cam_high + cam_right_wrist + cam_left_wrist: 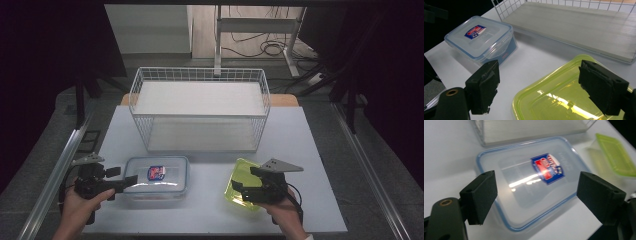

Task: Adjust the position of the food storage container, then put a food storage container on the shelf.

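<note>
Nearest the high camera, the person's two hands came in from the bottom edge, each with a gripper. The left gripper (131, 181) stood with its jaws wide and nothing between the pads; in the left gripper view the clear lidded container (529, 178) lay just beyond and below them, its blue-rimmed lid on and its red-and-blue label facing up. That container sat on the counter (210, 210) at the front left, its long axis running left to right, so the left gripper met it at its left short end, level and pointing toward the right.

The right gripper (239, 189) also stood wide and empty, hovering at the near edge of the yellow-green container (564, 97), whose translucent lid was on; whether a jaw touched the lid could not be told. This container sat at the front right, well apart from the clear one.

Each hand was plainly the nearer one to its own container. Behind both, across the middle of the counter, stood the white wire basket (200, 75), with nothing in it and its open top facing up.
</note>
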The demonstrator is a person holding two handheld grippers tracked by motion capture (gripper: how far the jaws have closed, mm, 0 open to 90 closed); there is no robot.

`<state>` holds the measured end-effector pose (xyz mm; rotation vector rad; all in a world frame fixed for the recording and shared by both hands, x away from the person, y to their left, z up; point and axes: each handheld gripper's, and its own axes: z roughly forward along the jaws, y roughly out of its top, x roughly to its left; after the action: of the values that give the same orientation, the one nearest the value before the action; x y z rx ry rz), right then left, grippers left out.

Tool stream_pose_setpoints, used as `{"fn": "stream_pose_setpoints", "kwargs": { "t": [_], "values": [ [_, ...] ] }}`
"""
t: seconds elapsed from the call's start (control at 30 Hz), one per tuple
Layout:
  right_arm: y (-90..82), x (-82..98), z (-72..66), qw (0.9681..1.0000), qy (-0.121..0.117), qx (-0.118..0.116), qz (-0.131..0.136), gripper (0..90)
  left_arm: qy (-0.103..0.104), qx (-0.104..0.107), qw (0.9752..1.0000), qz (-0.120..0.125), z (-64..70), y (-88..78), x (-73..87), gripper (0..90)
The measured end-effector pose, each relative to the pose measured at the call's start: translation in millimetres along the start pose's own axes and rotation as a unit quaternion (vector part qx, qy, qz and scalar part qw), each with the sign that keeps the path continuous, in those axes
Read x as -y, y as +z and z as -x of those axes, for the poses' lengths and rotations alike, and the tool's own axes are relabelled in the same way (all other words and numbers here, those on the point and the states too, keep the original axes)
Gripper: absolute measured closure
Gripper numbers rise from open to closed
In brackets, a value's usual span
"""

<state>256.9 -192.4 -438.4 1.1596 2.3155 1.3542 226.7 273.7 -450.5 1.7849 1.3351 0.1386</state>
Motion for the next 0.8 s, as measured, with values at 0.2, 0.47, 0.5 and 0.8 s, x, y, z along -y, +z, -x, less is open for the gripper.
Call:
{"fn": "stream_pose_setpoints", "kwargs": {
  "t": [0.2, 0.47, 0.5, 0.8],
  "values": [
    [7.1, 0.3, -4.1, 1.0, 0.004, -0.004, -0.005, 17.3, 0.002, -0.018, 0.9998, -0.005, -1.7, 3.0, 2.8, 15.2],
    [16.2, -2.9, -17.5, 0.9998, -0.001, -0.017, -0.01, 16.5, -0.012, -0.013, 0.9998, -0.005, -12.8, 6.4, 5.0, 12.8],
    [18.4, -2.8, -19.5, 0.9997, -0.002, -0.019, -0.013, 16.3, -0.012, -0.011, 0.9999, -0.006, -13.8, 7.0, 5.3, 12.1],
    [33.5, -9.9, -42.1, 0.9989, -0.012, -0.042, -0.018, 15.9, -0.067, -0.009, 0.9976, -0.018, -47.0, 8.0, 9.4, 7.3]
  ]
}}
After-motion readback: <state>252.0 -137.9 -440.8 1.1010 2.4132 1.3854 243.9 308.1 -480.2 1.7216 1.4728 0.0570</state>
